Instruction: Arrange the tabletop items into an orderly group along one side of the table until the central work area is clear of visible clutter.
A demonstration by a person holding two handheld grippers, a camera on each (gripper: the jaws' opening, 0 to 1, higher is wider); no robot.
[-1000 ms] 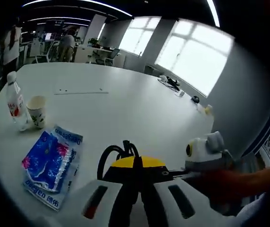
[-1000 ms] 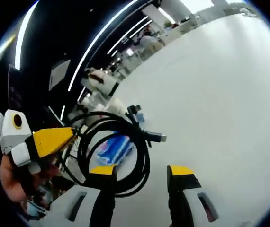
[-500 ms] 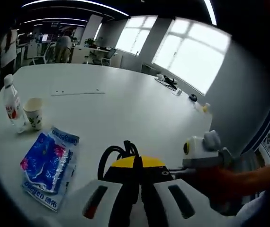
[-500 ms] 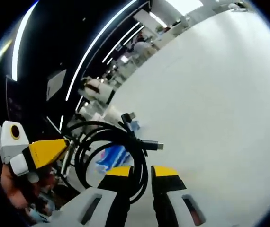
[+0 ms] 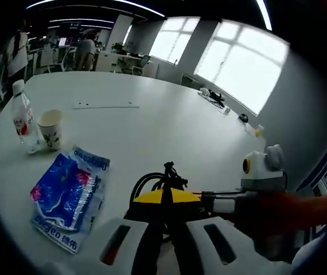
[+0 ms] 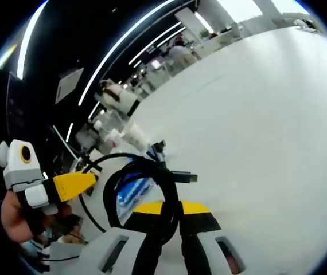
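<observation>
A coiled black cable [image 5: 152, 182] hangs just above the white table [image 5: 152, 120], and both grippers hold it. My left gripper [image 5: 164, 197] is shut on the coil, its yellow tips pressed together around the strands. In the right gripper view, my right gripper [image 6: 166, 207] is shut on the cable [image 6: 123, 166] at the near side of the loop. The left gripper [image 6: 88, 179] pinches the loop from the left. The cable's plug [image 6: 189, 178] sticks out to the right. A hand holds the right gripper [image 5: 209, 201] at the right of the left gripper view.
A blue snack packet [image 5: 66, 197] lies flat on the table at the left. Beyond it stand a paper cup [image 5: 50, 129] and a small water bottle [image 5: 21, 117] near the table edge. Small items [image 5: 215, 102] sit along the far edge by the windows.
My right gripper has closed its jaws on the cable loop; a second ago they stood apart around it. The left gripper has stayed shut on the cable.
</observation>
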